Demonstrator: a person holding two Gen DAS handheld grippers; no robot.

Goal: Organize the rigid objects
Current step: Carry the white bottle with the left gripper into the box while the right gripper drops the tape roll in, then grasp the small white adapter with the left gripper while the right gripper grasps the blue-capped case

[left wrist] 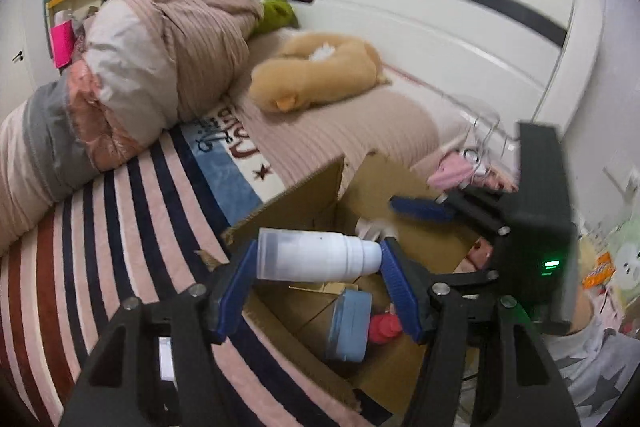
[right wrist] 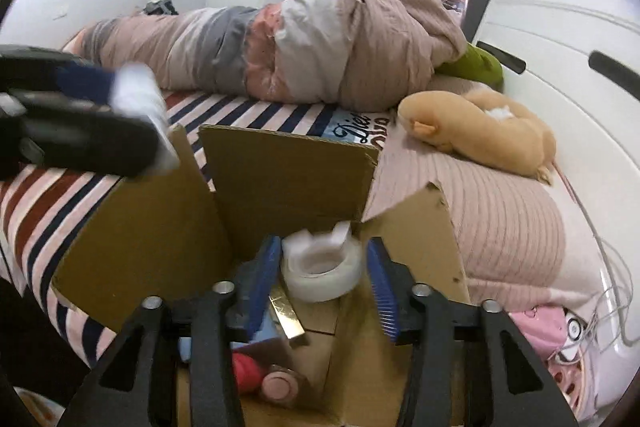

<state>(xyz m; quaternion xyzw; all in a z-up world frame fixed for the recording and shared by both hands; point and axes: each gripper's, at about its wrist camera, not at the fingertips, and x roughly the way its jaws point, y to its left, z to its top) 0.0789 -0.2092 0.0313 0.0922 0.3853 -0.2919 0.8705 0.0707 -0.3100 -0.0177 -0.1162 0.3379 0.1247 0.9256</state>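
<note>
My left gripper is shut on a white plastic bottle, held sideways above the near flap of an open cardboard box on the bed. Inside the box lie a blue-grey jar and a red item. My right gripper hangs over the same box, with a roll of clear tape between its blue fingers; a gap shows on both sides of the roll, which looks blurred. The left gripper with the bottle shows blurred at the left of the right wrist view. The right gripper also shows in the left wrist view.
The box sits on a striped blanket beside a pink ribbed cover. A rolled duvet lies behind, a tan plush toy to the right, and the white headboard beyond. A pink item lies in the box.
</note>
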